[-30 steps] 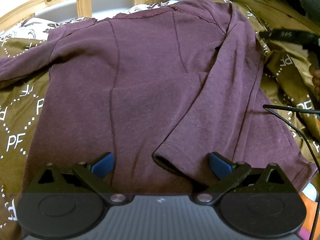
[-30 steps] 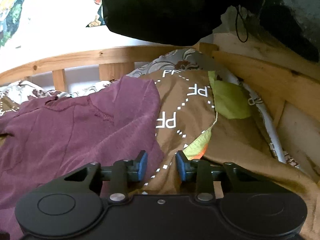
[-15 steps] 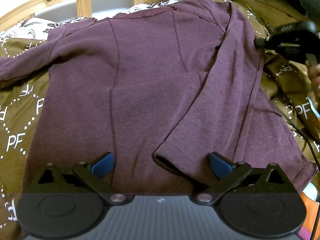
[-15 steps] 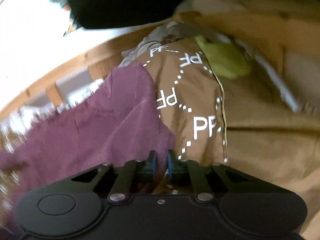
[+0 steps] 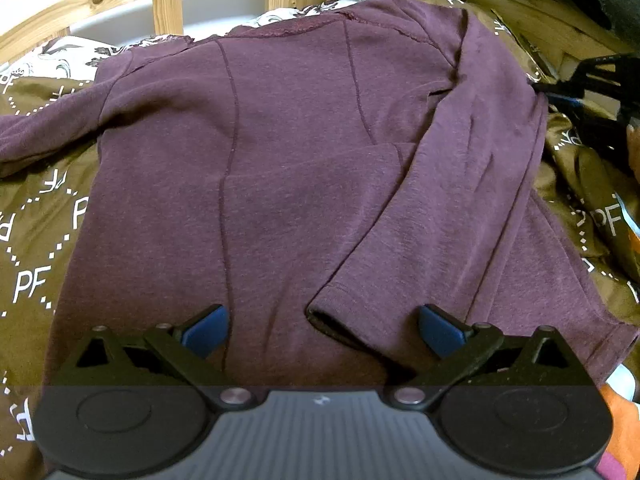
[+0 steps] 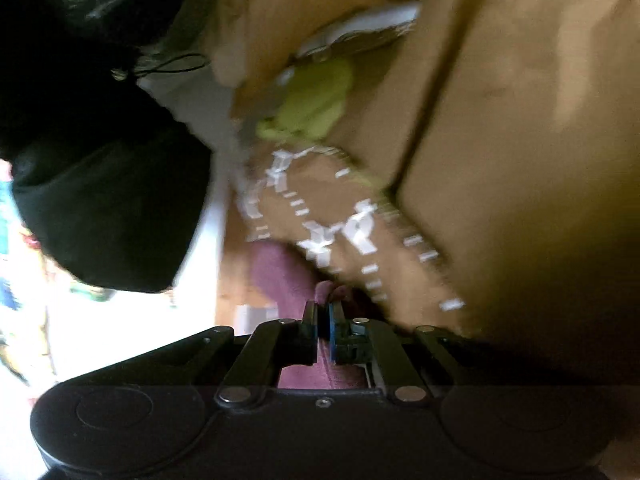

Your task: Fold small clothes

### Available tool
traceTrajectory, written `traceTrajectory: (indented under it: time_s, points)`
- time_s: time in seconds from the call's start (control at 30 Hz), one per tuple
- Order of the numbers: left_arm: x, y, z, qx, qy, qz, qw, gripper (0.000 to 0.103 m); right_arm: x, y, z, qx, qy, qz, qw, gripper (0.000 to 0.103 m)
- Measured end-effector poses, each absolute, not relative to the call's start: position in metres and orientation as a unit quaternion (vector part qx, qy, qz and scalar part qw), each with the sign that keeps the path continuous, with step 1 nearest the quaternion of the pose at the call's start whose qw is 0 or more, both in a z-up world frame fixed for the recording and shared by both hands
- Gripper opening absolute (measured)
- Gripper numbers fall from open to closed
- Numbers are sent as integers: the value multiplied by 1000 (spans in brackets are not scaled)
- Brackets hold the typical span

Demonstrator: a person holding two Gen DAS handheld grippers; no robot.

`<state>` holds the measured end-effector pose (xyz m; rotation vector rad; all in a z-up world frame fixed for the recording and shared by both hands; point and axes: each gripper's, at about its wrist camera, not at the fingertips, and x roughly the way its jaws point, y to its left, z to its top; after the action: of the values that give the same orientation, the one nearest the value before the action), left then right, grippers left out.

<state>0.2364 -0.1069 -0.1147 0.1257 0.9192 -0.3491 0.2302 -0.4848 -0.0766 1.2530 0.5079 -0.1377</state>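
A maroon long-sleeved top [image 5: 288, 168] lies spread on a brown printed bedspread [image 5: 36, 248], its right sleeve folded across the body with the cuff [image 5: 340, 320] near the hem. My left gripper [image 5: 323, 330] hovers open over that cuff, touching nothing. At the top's far right edge, in the left wrist view, my right gripper [image 5: 556, 88] appears as a dark shape. In the blurred, rolled right wrist view the right gripper [image 6: 323, 312] is shut on a pinch of the maroon top [image 6: 288, 272].
A wooden slatted bed frame [image 5: 168, 8] runs behind the top. A yellow-green cloth [image 6: 316, 104] lies on the bedspread [image 6: 500, 160] further off, and a dark bag [image 6: 104, 208] hangs beside it. Orange fabric [image 5: 620, 412] shows at the near right.
My right gripper closed on the top's right edge and rolled far over to one side, sinking a little. The left gripper stayed still and open.
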Motion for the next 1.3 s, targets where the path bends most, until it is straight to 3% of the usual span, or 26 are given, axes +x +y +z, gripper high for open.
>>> traceTrajectory:
  time_s: [0.13, 0.27, 0.37, 0.5, 0.53, 0.57, 0.73, 0.9, 0.97, 1.0, 1.07, 1.13, 1.3]
  points:
    - [237, -107, -115, 60, 441, -167, 880, 103, 228, -470, -47, 421, 268, -103, 860, 16]
    - [237, -107, -115, 61, 441, -167, 880, 103, 233, -443, -22, 268, 251, -102, 924, 48]
    - [237, -107, -115, 60, 441, -167, 880, 103, 253, -419, -22, 169, 250, -59, 951, 55]
    - [236, -106, -115, 61, 441, -167, 880, 103, 281, -392, -31, 70, 261, -37, 962, 52]
    - [236, -106, -116, 60, 441, -167, 880, 103, 286, -391, -34, 65, 263, -31, 962, 33]
    - [236, -106, -116, 60, 441, -167, 880, 103, 293, -393, -36, 72, 265, -26, 961, 5]
    - [237, -106, -116, 59, 440, -168, 880, 103, 290, -425, -28, 192, 228, -25, 954, 5]
    - [237, -106, -116, 59, 441, -168, 880, 103, 294, -438, -40, 208, 250, -30, 945, 7]
    - [236, -103, -115, 53, 441, -170, 880, 102, 293, -437, -41, 212, 257, -33, 942, 23]
    - [236, -101, -113, 46, 441, -170, 880, 102, 291, -436, -40, 209, 255, -33, 944, 25]
    - [236, -95, -106, 32, 432, -163, 886, 102, 285, -432, -37, 197, 255, -28, 946, 48]
    - [235, -84, -93, 12, 414, -147, 898, 102, 278, -426, -37, 188, 259, -19, 947, 62]
    - [242, -28, -50, -49, 381, -59, 921, 102, 264, -408, -38, 177, 281, -7, 943, 83]
